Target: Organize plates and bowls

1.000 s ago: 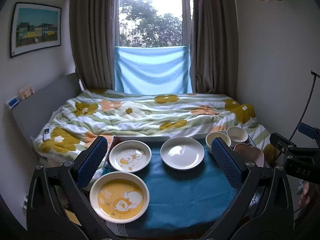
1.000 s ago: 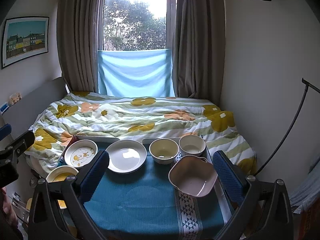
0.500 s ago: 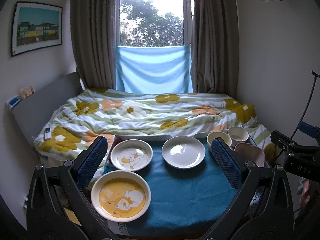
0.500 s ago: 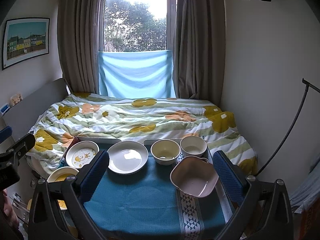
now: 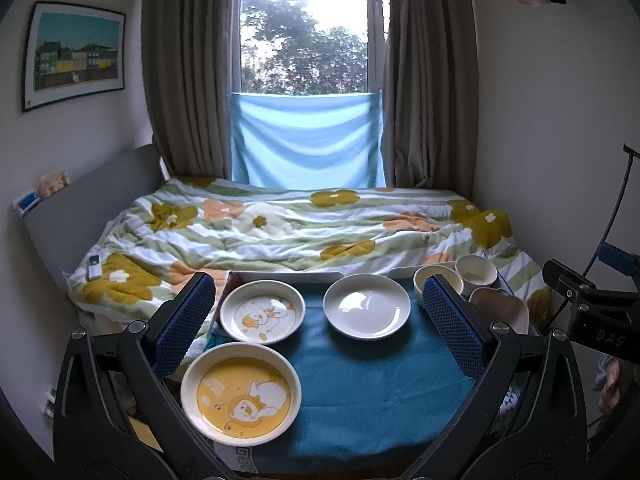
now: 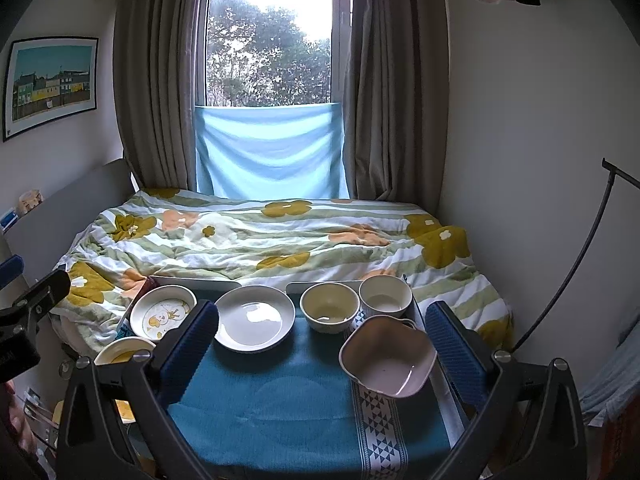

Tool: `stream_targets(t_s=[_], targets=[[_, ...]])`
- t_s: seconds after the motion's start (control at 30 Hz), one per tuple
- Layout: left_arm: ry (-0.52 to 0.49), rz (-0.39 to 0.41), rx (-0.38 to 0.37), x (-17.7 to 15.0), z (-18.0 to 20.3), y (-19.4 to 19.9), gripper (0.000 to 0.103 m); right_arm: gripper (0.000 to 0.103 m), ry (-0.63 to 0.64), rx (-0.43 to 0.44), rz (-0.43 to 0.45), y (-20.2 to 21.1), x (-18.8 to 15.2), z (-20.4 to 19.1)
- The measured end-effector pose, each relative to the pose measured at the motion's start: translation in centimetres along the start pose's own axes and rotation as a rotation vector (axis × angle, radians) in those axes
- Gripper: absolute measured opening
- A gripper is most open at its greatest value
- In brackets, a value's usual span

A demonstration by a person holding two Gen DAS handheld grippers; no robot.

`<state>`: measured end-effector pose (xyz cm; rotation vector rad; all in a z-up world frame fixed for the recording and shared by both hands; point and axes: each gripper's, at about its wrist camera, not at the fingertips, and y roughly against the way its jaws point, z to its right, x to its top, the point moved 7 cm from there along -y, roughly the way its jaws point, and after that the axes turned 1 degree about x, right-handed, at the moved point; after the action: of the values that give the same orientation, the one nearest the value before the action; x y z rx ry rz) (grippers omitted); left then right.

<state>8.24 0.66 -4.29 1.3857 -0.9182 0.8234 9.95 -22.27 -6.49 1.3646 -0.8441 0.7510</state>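
Note:
On the blue cloth (image 5: 360, 392) lie a yellow duck plate (image 5: 240, 394) at the near left, a white duck plate (image 5: 262, 312) behind it and a plain white plate (image 5: 366, 306) in the middle. At the right stand a cream bowl (image 6: 330, 306), a white bowl (image 6: 385, 295) and a pink wavy bowl (image 6: 387, 356). My left gripper (image 5: 320, 320) is open and empty above the plates. My right gripper (image 6: 322, 344) is open and empty, with the pink bowl just inside its right finger (image 6: 454, 354).
A bed with a flowered quilt (image 5: 300, 228) lies right behind the table. Two grey trays (image 6: 192, 280) sit at the table's far edge. A black stand (image 6: 580, 248) rises at the right by the wall. The other gripper's body (image 5: 588, 312) shows at the right edge.
Both views have shifted very slightly; the dishes sit a touch lower and farther right in frame. Nothing was taken hold of or moved on the table.

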Motion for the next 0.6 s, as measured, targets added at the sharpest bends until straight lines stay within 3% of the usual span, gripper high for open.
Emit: stream_targets(t_s=[0.6], targets=[[-0.016,0.007,0.013,0.17,0.09,-0.45,0.103,0.103,-0.006,0.003,0.003,-0.3,0.22,0.15]])
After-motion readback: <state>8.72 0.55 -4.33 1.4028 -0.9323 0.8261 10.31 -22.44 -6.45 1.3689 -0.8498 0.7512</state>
